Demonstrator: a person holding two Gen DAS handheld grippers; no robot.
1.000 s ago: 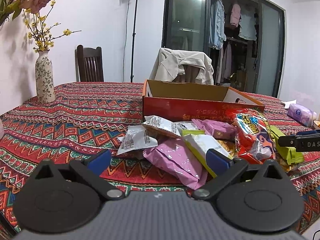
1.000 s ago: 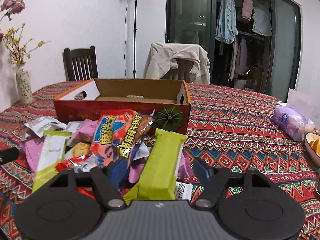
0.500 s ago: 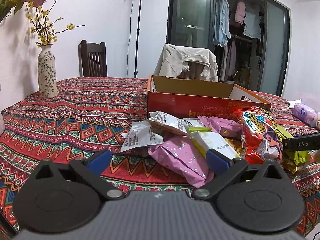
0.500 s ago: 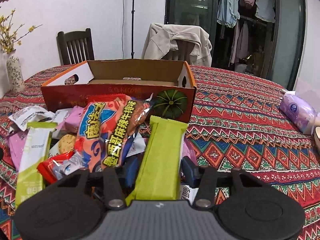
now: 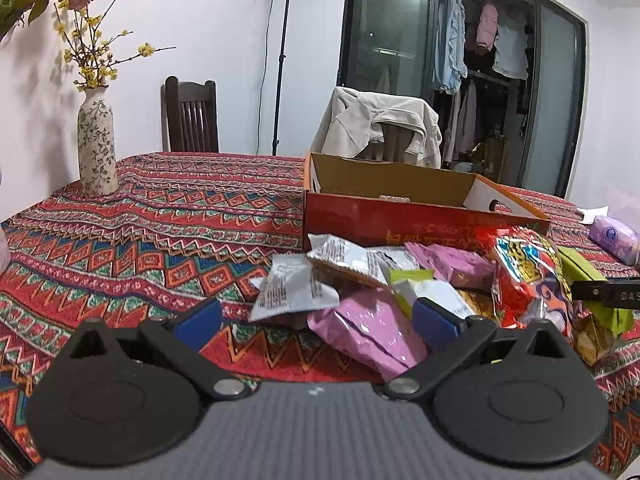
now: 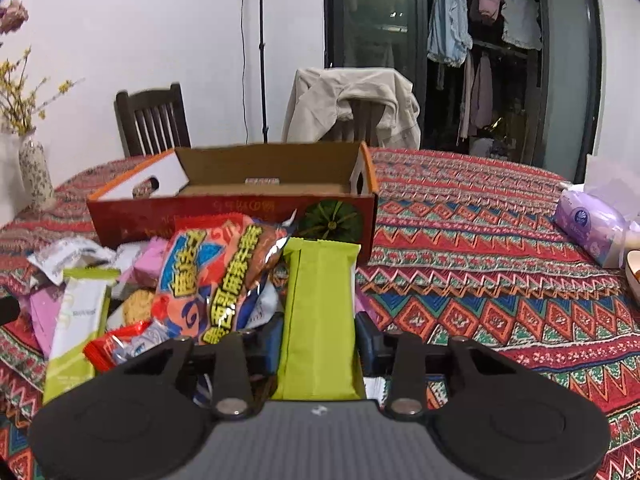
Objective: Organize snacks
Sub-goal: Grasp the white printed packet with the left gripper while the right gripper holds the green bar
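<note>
Right gripper (image 6: 318, 342) fingers closed onto green packet (image 6: 320, 312), apparently gripping

White walls, dark wooden chair (image 5: 191, 116), light stand (image 5: 280, 60) (lamp lit), open wardrobe (image 5: 480, 80) behind glass doors.

Dim indoor light, fisheye-warped edges

Open left gripper (image 5: 316, 316), snack pile (image 5: 400, 292), red box (image 5: 400, 216), vase (image 5: 96, 144)
</note>
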